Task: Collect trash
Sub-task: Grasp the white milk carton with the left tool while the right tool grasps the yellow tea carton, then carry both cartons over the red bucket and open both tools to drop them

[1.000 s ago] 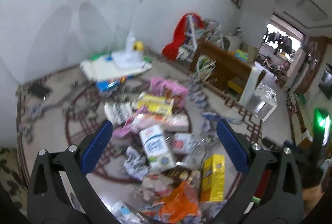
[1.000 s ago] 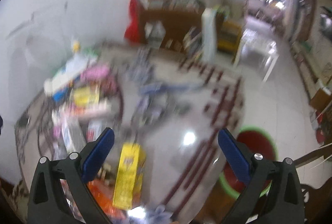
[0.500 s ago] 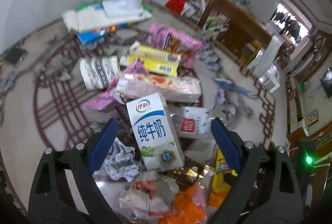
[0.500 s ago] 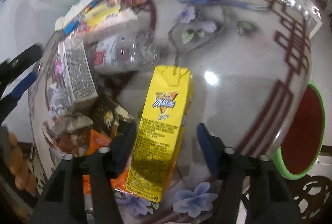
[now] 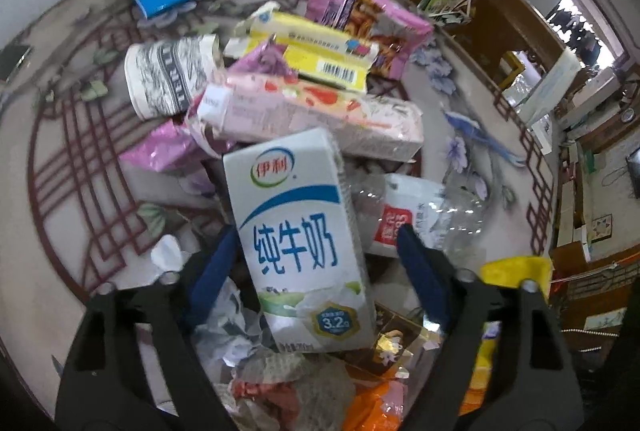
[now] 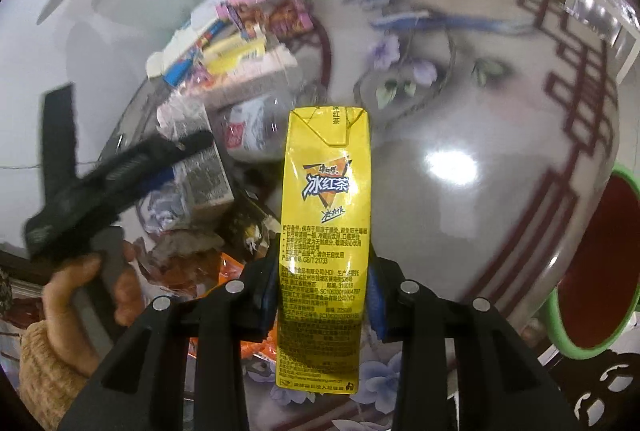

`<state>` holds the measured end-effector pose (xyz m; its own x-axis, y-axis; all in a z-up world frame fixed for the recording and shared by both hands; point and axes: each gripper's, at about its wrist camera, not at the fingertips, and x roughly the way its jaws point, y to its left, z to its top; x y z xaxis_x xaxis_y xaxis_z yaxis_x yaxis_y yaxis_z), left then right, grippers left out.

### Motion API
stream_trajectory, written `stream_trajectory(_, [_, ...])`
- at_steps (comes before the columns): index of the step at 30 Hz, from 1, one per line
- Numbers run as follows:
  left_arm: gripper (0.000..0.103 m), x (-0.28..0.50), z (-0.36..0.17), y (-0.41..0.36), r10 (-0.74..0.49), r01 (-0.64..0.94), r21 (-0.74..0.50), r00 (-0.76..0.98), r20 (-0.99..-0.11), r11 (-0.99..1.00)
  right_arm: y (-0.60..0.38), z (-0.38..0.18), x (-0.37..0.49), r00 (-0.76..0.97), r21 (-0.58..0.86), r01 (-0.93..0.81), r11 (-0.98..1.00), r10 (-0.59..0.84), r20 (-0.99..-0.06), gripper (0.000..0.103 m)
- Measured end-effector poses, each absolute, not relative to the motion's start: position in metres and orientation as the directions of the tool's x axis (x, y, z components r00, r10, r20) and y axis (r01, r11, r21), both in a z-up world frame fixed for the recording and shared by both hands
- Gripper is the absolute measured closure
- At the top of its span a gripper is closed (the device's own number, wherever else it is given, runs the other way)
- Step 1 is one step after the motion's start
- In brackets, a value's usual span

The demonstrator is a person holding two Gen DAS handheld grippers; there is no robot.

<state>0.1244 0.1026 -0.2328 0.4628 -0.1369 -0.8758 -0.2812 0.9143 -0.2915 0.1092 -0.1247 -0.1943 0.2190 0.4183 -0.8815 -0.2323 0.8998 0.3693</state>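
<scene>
Way closer to the pile now than a second back. Went from a blurry look across the room, both sets of jaws flung wide and nothing between them, to hanging right over the trash with a carton lined up in each one. So basically: picked two targets at once, now in the middle of grabbing, nothing lifted yet by the look of it.

Left gripper (image 5: 316, 267): about half open and closing, blue pads either side of the white milk carton (image 5: 298, 231). Left pad just about at the carton's edge, right pad with a clear gap beside it, so not clamped yet. Carton lying on top of the heap, just in front of the long pink box (image 5: 312, 111), crumpled paper (image 5: 232, 323) under its near end.

Right gripper (image 6: 322, 295): nearly together and closing, pads right up against both sides of the yellow tea carton (image 6: 324, 231) — looks like a real pinch on its lower half. Yellow carton flat on the shiny floor (image 6: 460, 191), right of the pink box and the rest of the heap, well apart from the red bin with the green rim (image 6: 592, 271) off to the far right. Probably where both cartons belong.
</scene>
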Motion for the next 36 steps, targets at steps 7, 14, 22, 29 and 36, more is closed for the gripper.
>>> stream_trajectory(7, [0.047,0.109,-0.218,0.103,-0.11,-0.287,-0.288,0.508,-0.855,0.914,-0.155,-0.166,0.108,0.337,0.357,-0.211,0.91,0.41,-0.847,0.068])
stream_trajectory(14, [0.047,0.075,-0.156,0.065,-0.086,-0.191,-0.274,0.654,-0.752,0.942,-0.225,-0.149,0.105,0.47,0.322,-0.123,0.939,0.34,-0.814,0.068])
stream_trajectory(22, [0.047,0.083,-0.122,-0.036,-0.298,0.083,-0.338,0.694,-0.656,0.937,-0.311,-0.148,0.085,0.518,0.312,0.039,0.949,0.248,-0.819,0.068])
stream_trajectory(29, [0.047,0.104,-0.123,-0.129,-0.438,0.25,-0.364,0.613,-0.658,0.897,-0.376,-0.115,0.077,0.499,0.283,0.05,0.958,0.222,-0.838,0.068])
stream_trajectory(36, [0.047,0.103,-0.117,-0.203,-0.444,0.325,-0.305,0.593,-0.671,0.895,-0.418,-0.108,0.086,0.508,0.258,-0.03,0.966,0.237,-0.828,0.068])
